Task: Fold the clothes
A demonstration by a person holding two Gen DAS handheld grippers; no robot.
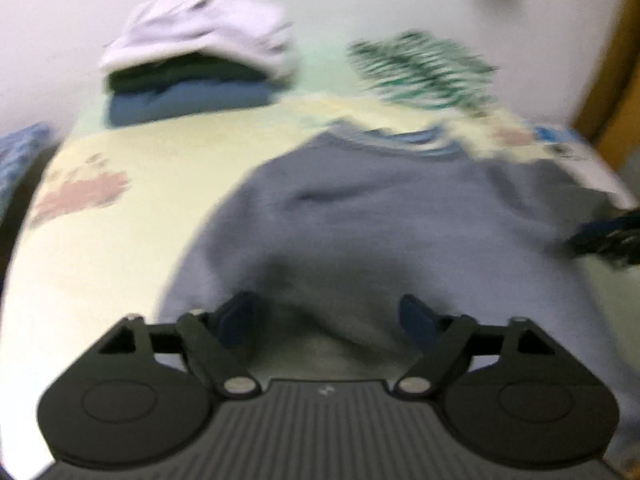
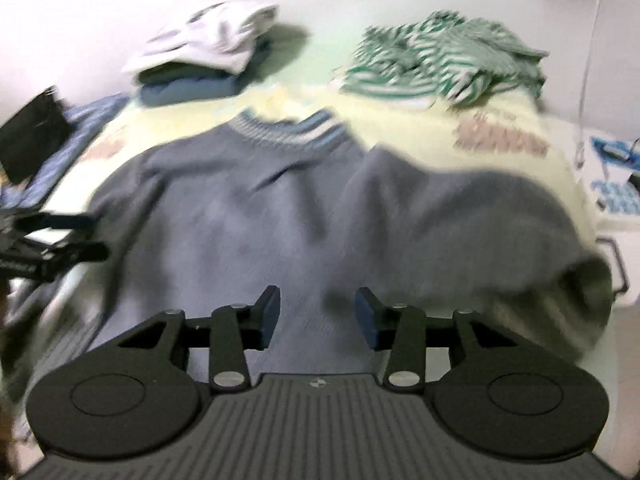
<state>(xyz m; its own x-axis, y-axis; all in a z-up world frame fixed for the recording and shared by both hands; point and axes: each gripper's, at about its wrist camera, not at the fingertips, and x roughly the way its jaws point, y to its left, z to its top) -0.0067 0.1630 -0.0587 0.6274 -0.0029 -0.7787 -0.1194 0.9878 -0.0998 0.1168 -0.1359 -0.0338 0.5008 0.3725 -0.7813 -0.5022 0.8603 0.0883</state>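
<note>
Both claws low over the blue sweater [image 2: 240, 216], hem end nearest me. Left claw [image 1: 328, 316] spread wide, nothing pinched, fabric bunched up under the gap. Right claw [image 2: 316, 312] also released, narrower gap, cloth below it, no grip that I can see. Frames blurred, so contact w/ fabric not certain.

Sweater lies front-up on the bed [image 2: 420, 120], striped collar [image 2: 288, 132] far from me. Its right sleeve [image 2: 480, 216] looks thrown in over the body w/ the cuff end hanging toward the bed edge; left side lies flatter. Judgement: mid-fold on this piece, sleeves/sides stage. Next move prob needs a pinch on hem or side seam, both layers, then a lift clear of the bunched part.

Room: folded stack [image 2: 200, 60] far left at the wall, striped green garment [image 2: 440, 60] loose far right, both well apart from the sweater. Open sheet to the left. Right bed edge close to the sleeve, box [image 2: 612, 184] beyond it. Watch for slip-off there.
</note>
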